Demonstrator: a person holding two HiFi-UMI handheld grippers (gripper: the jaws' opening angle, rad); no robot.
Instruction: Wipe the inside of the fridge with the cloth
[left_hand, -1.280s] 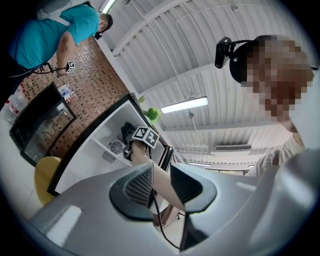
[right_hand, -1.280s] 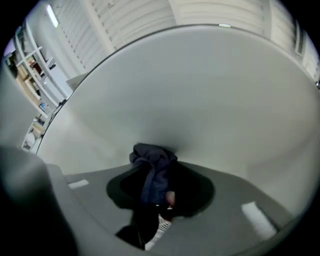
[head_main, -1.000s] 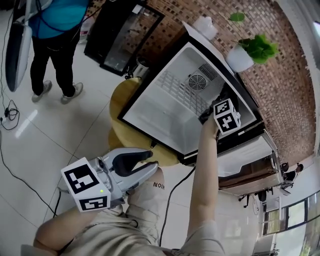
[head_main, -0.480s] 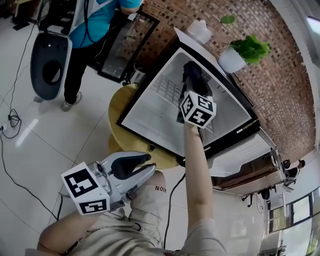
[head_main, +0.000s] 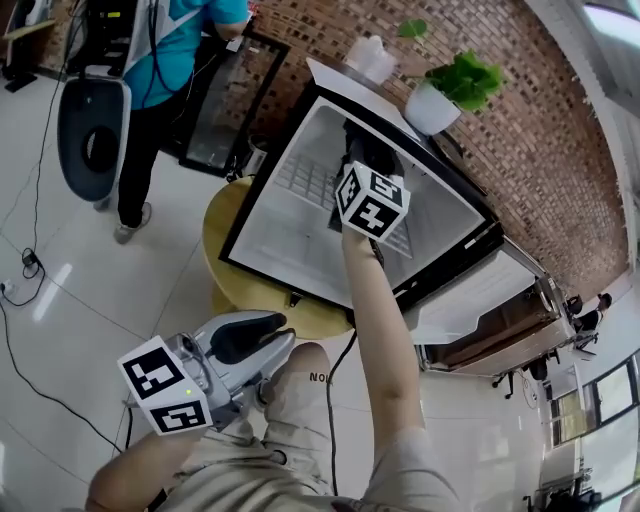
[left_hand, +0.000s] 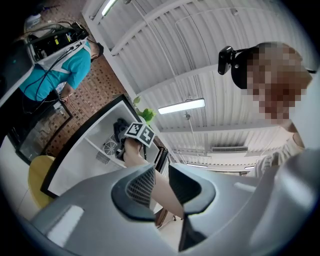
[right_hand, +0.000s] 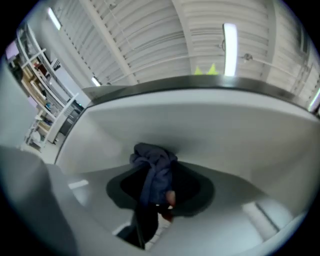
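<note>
Dark blue crumpled cloth is clamped in the right gripper, bunched beyond its fingertips against the inner wall of the open white-lined fridge. Well back, the left gripper is held empty, its jaws slightly apart, having just been closing.

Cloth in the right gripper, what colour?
Dark navy blue. The cloth shows best in the right gripper view, bunched between the jaws.

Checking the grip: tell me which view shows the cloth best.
Right gripper view: the cloth sits close up, clamped in the right hand-held gripper. Head view and left gripper view show only a small dark bunch beyond its marker cube.
</note>
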